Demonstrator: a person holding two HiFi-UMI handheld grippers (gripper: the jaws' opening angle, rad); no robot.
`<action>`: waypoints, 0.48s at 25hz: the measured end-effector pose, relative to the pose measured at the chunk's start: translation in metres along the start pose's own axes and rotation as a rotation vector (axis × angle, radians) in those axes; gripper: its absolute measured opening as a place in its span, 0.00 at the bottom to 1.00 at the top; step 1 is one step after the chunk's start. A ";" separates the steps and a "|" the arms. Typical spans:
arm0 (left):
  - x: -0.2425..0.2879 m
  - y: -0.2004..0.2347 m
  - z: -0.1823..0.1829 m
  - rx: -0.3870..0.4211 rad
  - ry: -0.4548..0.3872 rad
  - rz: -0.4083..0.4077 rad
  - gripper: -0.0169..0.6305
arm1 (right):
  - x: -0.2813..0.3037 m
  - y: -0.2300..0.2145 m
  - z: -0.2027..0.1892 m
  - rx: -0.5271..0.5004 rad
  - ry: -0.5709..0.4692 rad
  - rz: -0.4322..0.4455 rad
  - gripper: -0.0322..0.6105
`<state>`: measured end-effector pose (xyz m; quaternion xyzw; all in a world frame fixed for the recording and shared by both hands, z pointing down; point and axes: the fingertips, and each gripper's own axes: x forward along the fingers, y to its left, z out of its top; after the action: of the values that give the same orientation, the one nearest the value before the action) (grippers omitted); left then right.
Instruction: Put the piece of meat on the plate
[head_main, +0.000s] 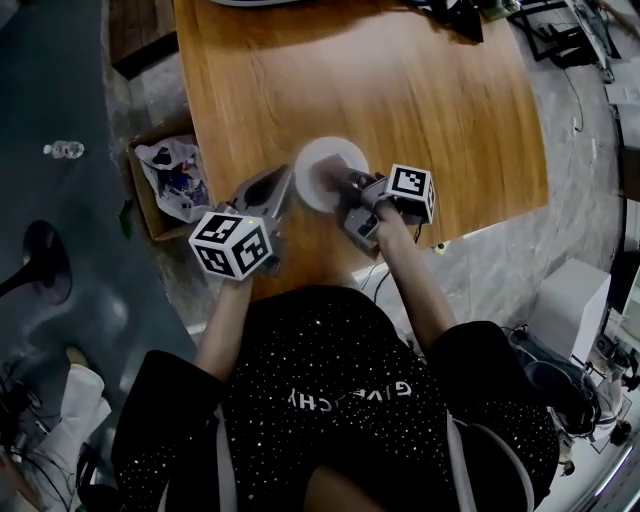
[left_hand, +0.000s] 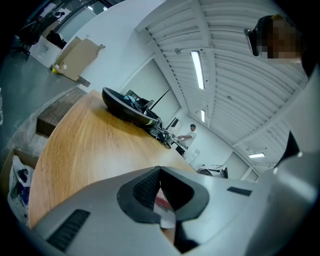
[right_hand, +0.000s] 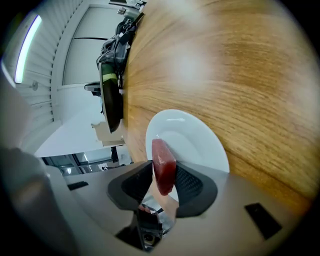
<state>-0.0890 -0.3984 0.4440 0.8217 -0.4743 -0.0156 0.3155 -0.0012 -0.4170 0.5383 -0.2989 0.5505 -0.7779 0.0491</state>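
A white plate (head_main: 322, 160) sits on the wooden table (head_main: 400, 90) near its front edge. My right gripper (head_main: 337, 182) is shut on a red piece of meat (right_hand: 163, 162), which stands on edge between the jaws just above the near part of the plate (right_hand: 200, 140). The meat is hard to make out in the head view. To the left of the plate is my left gripper (head_main: 283, 180); its jaws meet at the tips with nothing held (left_hand: 160, 170), and plate and meat show faintly behind them.
A large black dish (left_hand: 127, 107) with clutter lies at the table's far end. On the floor to the left are a cardboard box (head_main: 160, 190) holding a plastic bag and a water bottle (head_main: 62, 150). A person (left_hand: 189, 131) stands far off.
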 end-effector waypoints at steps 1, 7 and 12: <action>0.000 -0.002 -0.002 -0.001 0.003 -0.003 0.04 | -0.001 0.000 0.000 0.011 0.001 -0.005 0.21; 0.000 -0.007 -0.003 -0.010 0.002 -0.012 0.04 | -0.006 0.011 0.002 0.042 -0.026 -0.060 0.21; -0.003 -0.013 -0.004 -0.013 -0.005 -0.023 0.04 | -0.022 0.008 0.000 0.050 -0.064 -0.143 0.21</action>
<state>-0.0792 -0.3896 0.4392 0.8250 -0.4655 -0.0245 0.3196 0.0146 -0.4106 0.5224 -0.3610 0.5062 -0.7830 0.0187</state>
